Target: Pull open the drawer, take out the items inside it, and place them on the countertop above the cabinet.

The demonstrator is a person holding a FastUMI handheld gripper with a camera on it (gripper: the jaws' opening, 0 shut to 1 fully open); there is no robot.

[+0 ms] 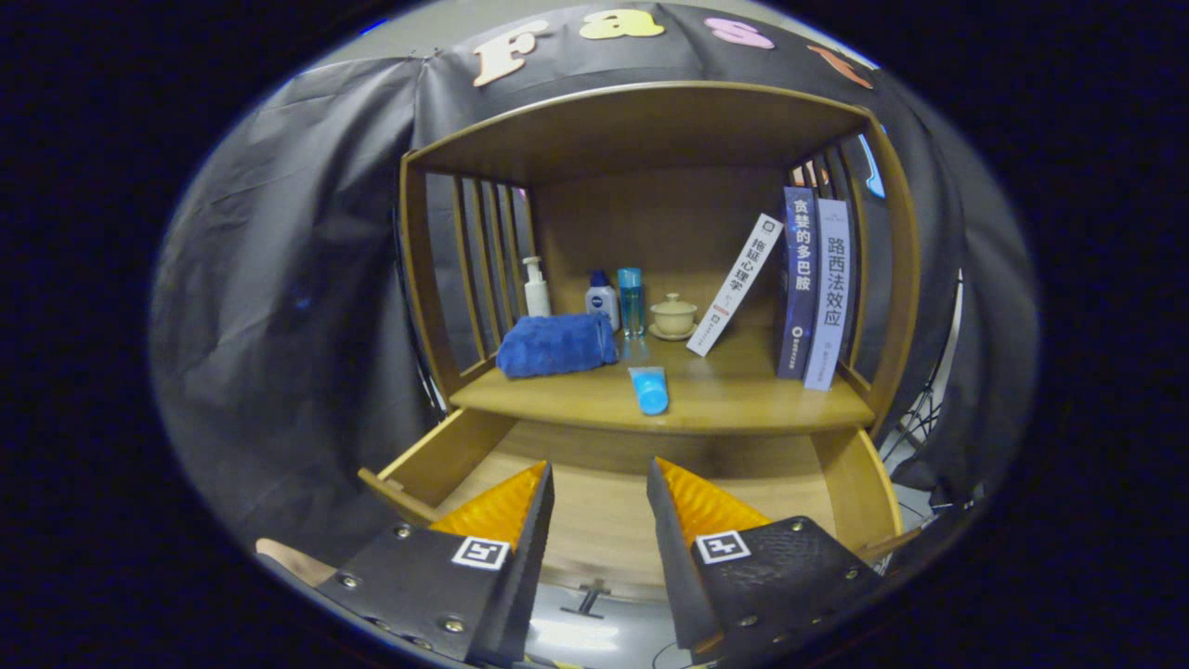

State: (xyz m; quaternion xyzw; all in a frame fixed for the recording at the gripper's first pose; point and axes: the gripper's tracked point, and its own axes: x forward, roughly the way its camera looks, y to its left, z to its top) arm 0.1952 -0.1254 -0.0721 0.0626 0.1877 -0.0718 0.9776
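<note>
A wooden drawer stands pulled out below the countertop, and the part of its floor that shows is bare wood. My gripper hangs over the open drawer, open, with nothing between its fingers. A blue tube lies on the countertop near its front edge, just beyond the fingers. A folded blue towel rests on the countertop to the tube's left.
At the back of the shelf stand a white pump bottle, a small white bottle, a clear blue bottle and a lidded cup on a saucer. Books stand at the right, one white book leaning. Slatted side walls enclose the shelf.
</note>
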